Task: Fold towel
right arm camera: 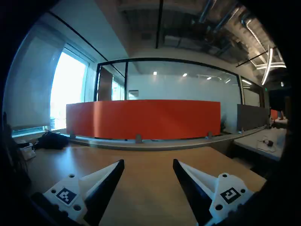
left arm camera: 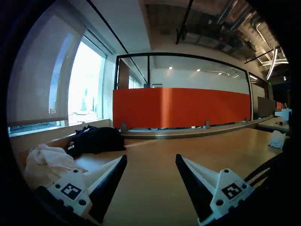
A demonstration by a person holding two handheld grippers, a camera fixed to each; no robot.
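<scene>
Crumpled white towel [left arm camera: 45,164] lies heaped by the left edge of the surface [left arm camera: 158,150], just left of the left claw [left arm camera: 150,156], which is judged nearer. The left claw and the right claw [right arm camera: 148,161] are both spread and empty.

Each view is taken low over the wooden counter [left arm camera: 158,188], along the left tool [left arm camera: 150,156] or the right tool [right arm camera: 148,161], facing the orange partition [left arm camera: 180,107] at 12 o'clock. Partition, counter and the window [left arm camera: 84,86] at 9 o'clock are shared. The right gripper view is perhaps set farther back.
</scene>
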